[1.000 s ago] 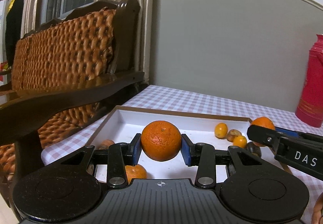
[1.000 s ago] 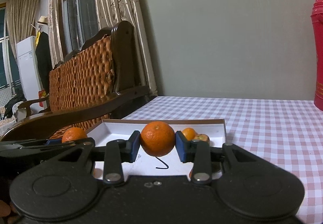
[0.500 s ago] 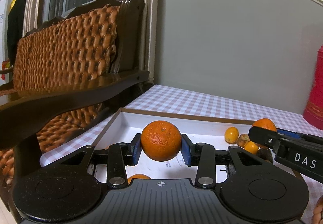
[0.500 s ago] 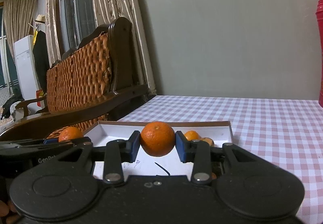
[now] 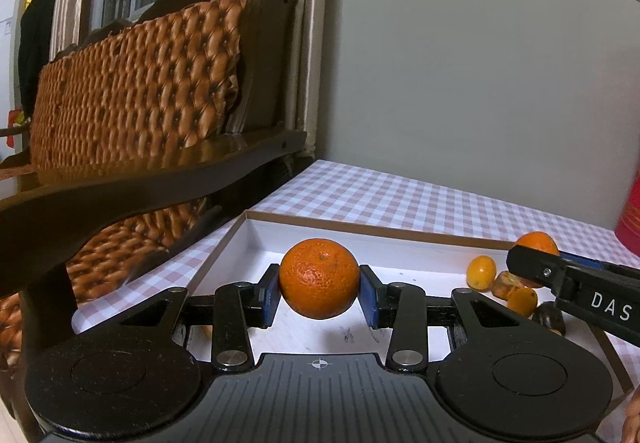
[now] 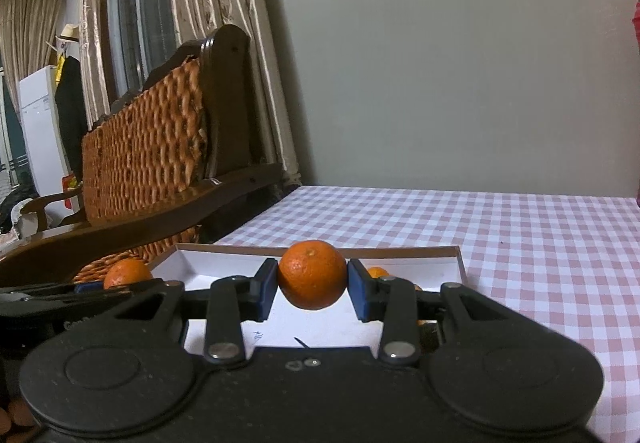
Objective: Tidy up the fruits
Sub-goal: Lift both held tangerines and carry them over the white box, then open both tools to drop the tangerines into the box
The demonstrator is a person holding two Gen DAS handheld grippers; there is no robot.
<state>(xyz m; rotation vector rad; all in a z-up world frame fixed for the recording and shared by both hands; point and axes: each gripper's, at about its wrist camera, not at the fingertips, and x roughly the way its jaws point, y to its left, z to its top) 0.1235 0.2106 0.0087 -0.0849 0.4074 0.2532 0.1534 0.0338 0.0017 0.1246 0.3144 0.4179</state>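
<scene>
My left gripper is shut on a mandarin and holds it over the white cardboard box. My right gripper is shut on a second mandarin, also above the box. In the left wrist view the right gripper comes in from the right with its mandarin. In the right wrist view the left gripper's mandarin shows at the left. Two kumquats and dark brown fruits lie at the box's right end.
The box sits on a pink checked tablecloth. A dark wooden sofa with woven cushions stands close on the left. A red thermos stands at the far right. A grey wall lies behind.
Both grippers have moved forward over the box with their mandarins still held. The loose mandarin seen under the left gripper is out of sight now.
</scene>
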